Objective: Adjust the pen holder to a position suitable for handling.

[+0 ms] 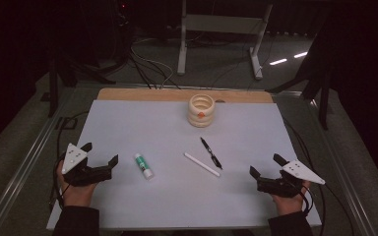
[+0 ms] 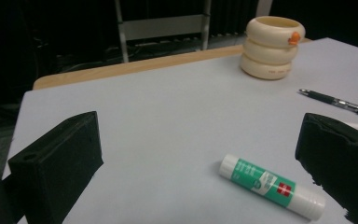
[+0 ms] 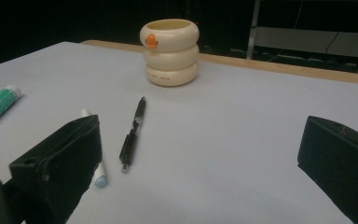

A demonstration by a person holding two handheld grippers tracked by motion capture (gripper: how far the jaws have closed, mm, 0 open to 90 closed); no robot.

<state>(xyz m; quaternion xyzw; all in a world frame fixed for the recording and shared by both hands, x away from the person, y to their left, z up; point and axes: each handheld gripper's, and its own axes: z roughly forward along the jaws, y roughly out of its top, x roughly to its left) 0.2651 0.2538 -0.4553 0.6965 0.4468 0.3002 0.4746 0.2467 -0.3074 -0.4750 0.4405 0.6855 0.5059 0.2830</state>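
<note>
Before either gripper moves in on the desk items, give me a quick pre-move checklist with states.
1. Left gripper jaws open, nothing between them: ok.
2. Right gripper jaws open, nothing between them: ok.
3. Glue stick lying flat, apart from the other items, just ahead of the left gripper: ok.
4. Black pen and white pen lie close side by side; room to take one without nudging the other: cannot tell.
5. Cream ringed pen holder upright near the far edge of the white mat, mouth unobstructed: ok.
6. Pen holder empty inside: cannot tell.
</note>
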